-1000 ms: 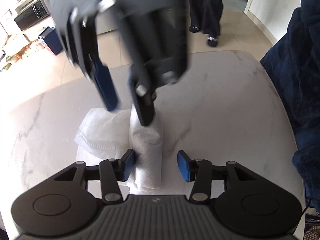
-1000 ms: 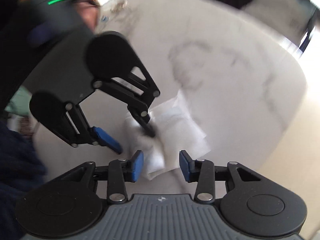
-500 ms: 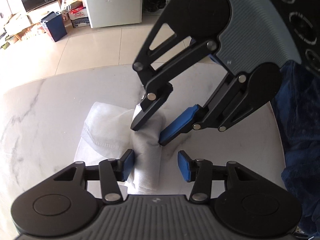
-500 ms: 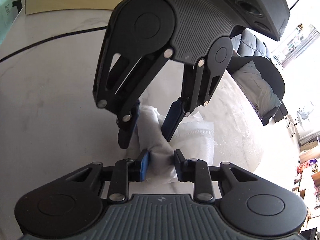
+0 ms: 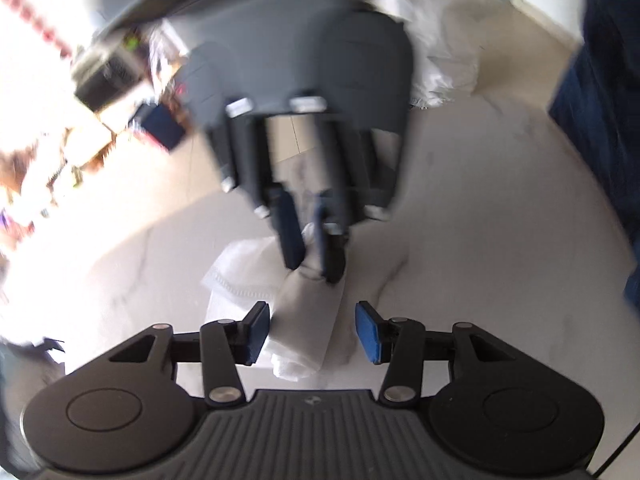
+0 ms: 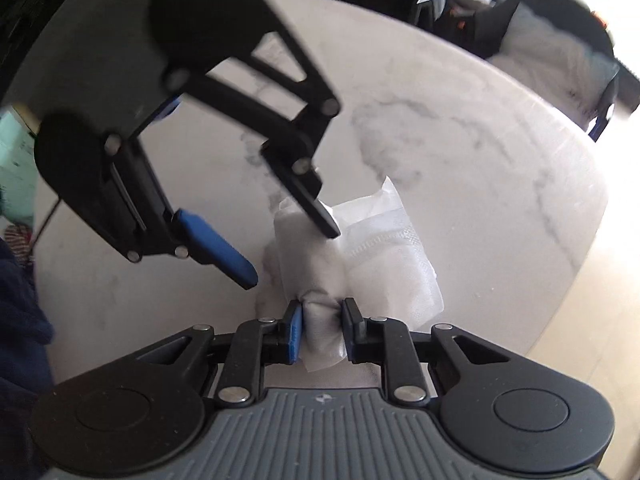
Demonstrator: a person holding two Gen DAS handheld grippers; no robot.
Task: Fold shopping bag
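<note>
The white shopping bag (image 5: 308, 320), bunched into a thick roll with a flatter part beside it, lies on the marble table (image 5: 480, 260). My left gripper (image 5: 313, 332) stands open astride the roll's near end, with a gap at the right pad. The blurred right gripper (image 5: 314, 258) pinches the far end. In the right wrist view my right gripper (image 6: 322, 334) has its jaws closing, and both pads press into the bag (image 6: 384, 256). The left gripper (image 6: 290, 257) hangs open over the roll, its black finger (image 6: 316, 208) at the top.
The round table's edge (image 6: 592, 240) curves close on the right, with bright floor beyond. A chair with a grey cushion (image 6: 560, 52) stands behind the table. A dark blue sleeve (image 5: 600, 120) fills the right side. Blurred household clutter (image 5: 120, 92) sits at the far left.
The right gripper's jaws have narrowed onto the end of the bag roll. The left gripper has shifted and rolled while staying open around the other end.
</note>
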